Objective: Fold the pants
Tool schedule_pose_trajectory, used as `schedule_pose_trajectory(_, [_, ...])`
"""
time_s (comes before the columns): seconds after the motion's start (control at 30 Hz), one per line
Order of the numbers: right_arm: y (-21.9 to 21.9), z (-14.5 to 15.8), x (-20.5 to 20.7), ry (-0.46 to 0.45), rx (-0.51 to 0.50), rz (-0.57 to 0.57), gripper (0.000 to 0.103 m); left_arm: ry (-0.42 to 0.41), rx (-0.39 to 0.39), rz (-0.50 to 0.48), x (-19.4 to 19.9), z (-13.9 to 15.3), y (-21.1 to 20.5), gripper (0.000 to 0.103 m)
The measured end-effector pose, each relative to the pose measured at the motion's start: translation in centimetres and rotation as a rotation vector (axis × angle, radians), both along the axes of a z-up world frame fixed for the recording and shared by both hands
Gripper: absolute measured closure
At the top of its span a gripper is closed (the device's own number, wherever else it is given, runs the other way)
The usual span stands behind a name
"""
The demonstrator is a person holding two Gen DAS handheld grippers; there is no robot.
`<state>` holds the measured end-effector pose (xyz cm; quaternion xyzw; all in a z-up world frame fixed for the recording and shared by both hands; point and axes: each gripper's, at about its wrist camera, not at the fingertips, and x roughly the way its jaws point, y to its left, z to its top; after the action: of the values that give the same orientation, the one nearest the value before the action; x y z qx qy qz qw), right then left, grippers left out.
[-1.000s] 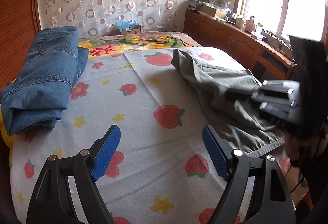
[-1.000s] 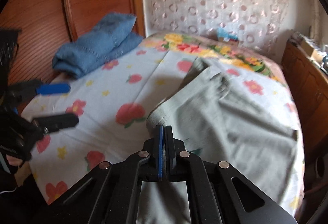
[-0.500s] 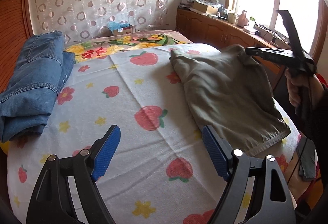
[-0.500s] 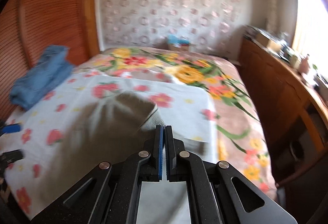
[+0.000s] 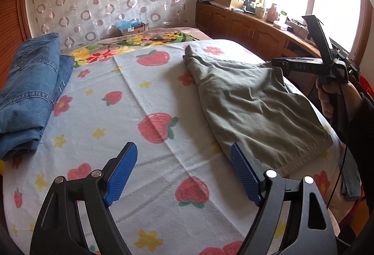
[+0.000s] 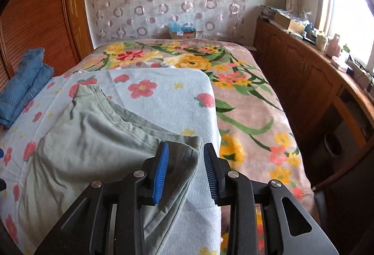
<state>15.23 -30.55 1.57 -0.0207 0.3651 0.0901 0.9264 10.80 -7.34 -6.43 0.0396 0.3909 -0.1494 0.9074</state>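
The grey-green pants (image 5: 252, 110) lie on the right half of the strawberry-print towel (image 5: 145, 138) spread over the bed, doubled over into a rough slab with the hem edge toward the near right corner; the step in hand reads as the release at the end of a fold; the right gripper (image 6: 184, 168) has its jaws opening, and a corner of the pants (image 6: 187, 157) sits between the blue pads, which no longer press on it (the cloth droops loose there, right at the towel's edge); the left gripper (image 5: 184, 173) hangs spread wide and empty over bare towel, just beside the near edge of the garment, touching nothing; a folded pair of blue jeans (image 5: 30, 91) rests well apart at the far left of the bed. Next, the right gripper would need to draw clear of the corner without dragging it; the surface is wrinkled and the far end bunched, so judging by its shape another fold or a smoothing pass seems due, probably with both grippers taking opposite corners of one edge.
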Motion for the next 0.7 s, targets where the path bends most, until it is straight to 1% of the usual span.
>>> schedule_pose_trajectory(0.1, [-0.9,0.0,1.1,0.021,-0.005,-0.033,0.07,0.01,0.004,-0.008,0.1,-0.3,-0.4,0.02])
schedule_pose_trajectory(0.23, [-0.6,0.2,1.9,0.034,0.043,-0.009,0.071,0.02,0.001,-0.011,0.2,-0.7,-0.6,0.02])
schedule_pose_trajectory(0.27, [-0.5,0.2,2.0,0.032,0.054,0.01,0.074,0.022,0.002,-0.011,0.2,-0.8,-0.6,0.02])
schedule_pose_trajectory(0.3, [-0.4,0.4,2.2,0.03,0.06,0.028,0.095,0.023,0.002,-0.011,0.2,-0.8,-0.6,0.02])
schedule_pose_trajectory(0.33, [-0.4,0.4,2.3,0.028,0.061,0.048,0.101,0.024,0.003,-0.012,0.1,-0.9,-0.6,0.02])
schedule_pose_trajectory(0.37, [-0.4,0.7,2.3,0.009,0.058,0.061,0.103,0.025,0.005,-0.011,0.2,-0.9,-0.6,0.02])
schedule_pose_trajectory(0.43, [-0.8,1.5,1.9,-0.055,0.038,0.034,0.103,0.023,0.004,-0.011,0.2,-0.9,-0.6,0.02])
schedule_pose_trajectory(0.5, [-1.7,2.1,1.9,-0.074,0.026,-0.024,0.103,0.023,0.001,-0.006,0.2,-1.0,-0.5,0.02])
schedule_pose_trajectory(0.57, [-2.1,1.8,2.1,-0.058,0.007,-0.045,0.103,0.025,-0.002,-0.002,0.2,-1.0,-0.3,0.02])
schedule_pose_trajectory(0.63, [-2.5,1.4,2.1,-0.042,0.02,-0.039,0.103,0.024,-0.003,-0.003,0.2,-1.0,-0.2,0.02])
schedule_pose_trajectory(0.67, [-2.4,1.4,2.0,-0.039,0.029,-0.027,0.102,0.025,-0.003,0.0,0.2,-1.0,-0.2,0.02])
schedule_pose_trajectory(0.7, [-2.3,1.4,2.0,-0.036,0.033,-0.014,0.098,0.025,-0.004,-0.001,0.2,-1.0,-0.2,0.02])
